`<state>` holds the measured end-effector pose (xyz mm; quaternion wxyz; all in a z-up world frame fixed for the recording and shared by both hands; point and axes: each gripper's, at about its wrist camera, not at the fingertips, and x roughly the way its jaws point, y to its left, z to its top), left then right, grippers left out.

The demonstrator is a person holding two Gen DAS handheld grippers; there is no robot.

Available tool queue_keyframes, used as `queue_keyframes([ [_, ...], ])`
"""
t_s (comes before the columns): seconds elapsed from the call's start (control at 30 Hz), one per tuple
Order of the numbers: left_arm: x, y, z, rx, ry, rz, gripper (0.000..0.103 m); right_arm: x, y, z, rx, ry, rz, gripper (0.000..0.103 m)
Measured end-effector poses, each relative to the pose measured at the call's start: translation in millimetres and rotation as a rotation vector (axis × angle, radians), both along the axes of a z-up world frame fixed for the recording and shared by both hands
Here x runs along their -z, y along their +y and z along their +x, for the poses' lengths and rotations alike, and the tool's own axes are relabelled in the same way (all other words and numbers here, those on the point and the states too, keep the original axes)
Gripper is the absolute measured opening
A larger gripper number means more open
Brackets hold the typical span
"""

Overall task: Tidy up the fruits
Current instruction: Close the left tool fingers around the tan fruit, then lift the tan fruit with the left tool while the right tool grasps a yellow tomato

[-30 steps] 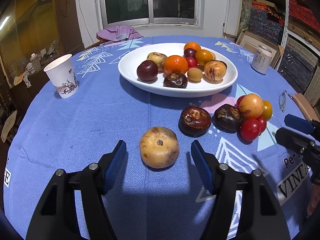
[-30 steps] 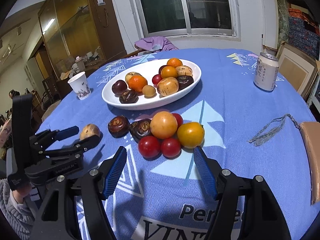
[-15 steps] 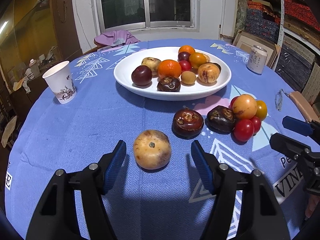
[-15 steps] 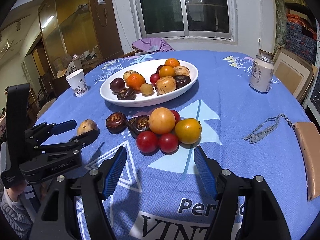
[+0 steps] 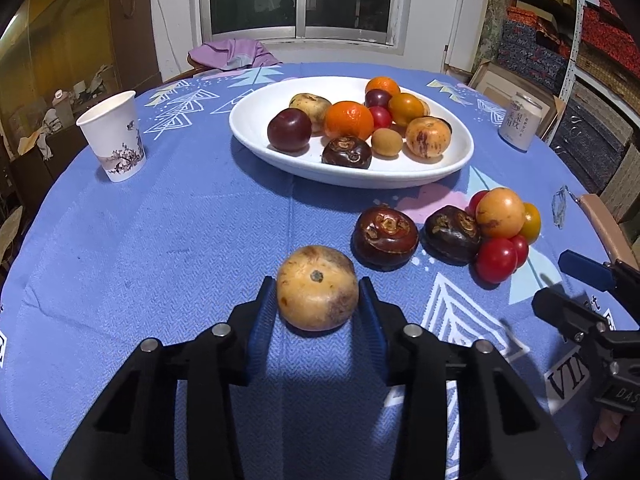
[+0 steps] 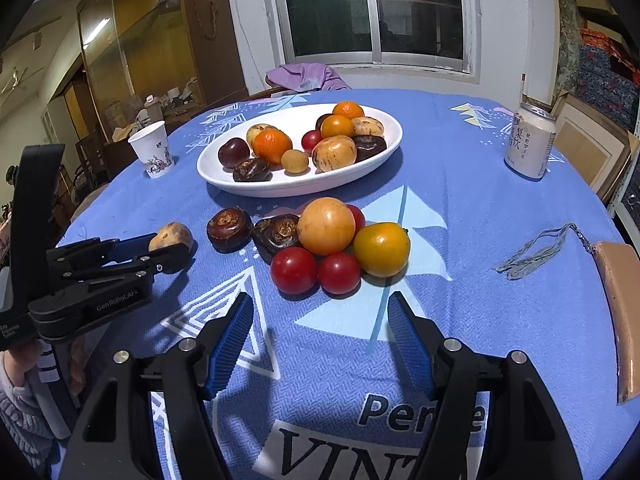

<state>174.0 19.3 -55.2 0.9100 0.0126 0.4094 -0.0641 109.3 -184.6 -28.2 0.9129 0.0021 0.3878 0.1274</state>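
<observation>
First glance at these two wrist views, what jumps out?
The left gripper, jaws closing around a tan speckled fruit alone on the blue tablecloth. Beyond it, a white oval plate piled with fruit, and a loose cluster of red tomatoes and orange fruit just ahead of the open right gripper.

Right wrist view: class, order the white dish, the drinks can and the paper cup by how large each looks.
1. White dish, clearly largest.
2. Drinks can.
3. Paper cup, which stands a little farther off, so its rank against the can is unsure.
</observation>
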Motion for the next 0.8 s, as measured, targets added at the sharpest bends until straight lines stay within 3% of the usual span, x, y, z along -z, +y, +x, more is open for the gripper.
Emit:
queue_keyframes([
  [0.2,-0.3,3.6,0.3,-0.009,0.0,-0.019,0.041,-7.8,11.3,-9.7,-0.081,-0.069,0.009,0.068],
  [0.33,-0.2,3.3,-0.1,-0.007,0.0,-0.015,0.041,-13.1,-1.6,-1.7,-0.009,-0.096,-0.011,0.06],
  [0.5,-0.1,2.9,-0.1,-0.006,-0.001,-0.01,0.041,-11.1,-36.6,26.3,0.108,-0.056,0.014,0.044],
  [0.63,0.4,1.4,-0.9,-0.005,-0.001,0.0,0.041,-4.5,-45.4,45.7,0.101,0.01,0.094,0.04],
  [0.8,0.9,0.6,-0.7,-0.004,0.0,0.002,0.041,5.9,-29.4,51.7,0.075,0.03,0.052,0.039],
])
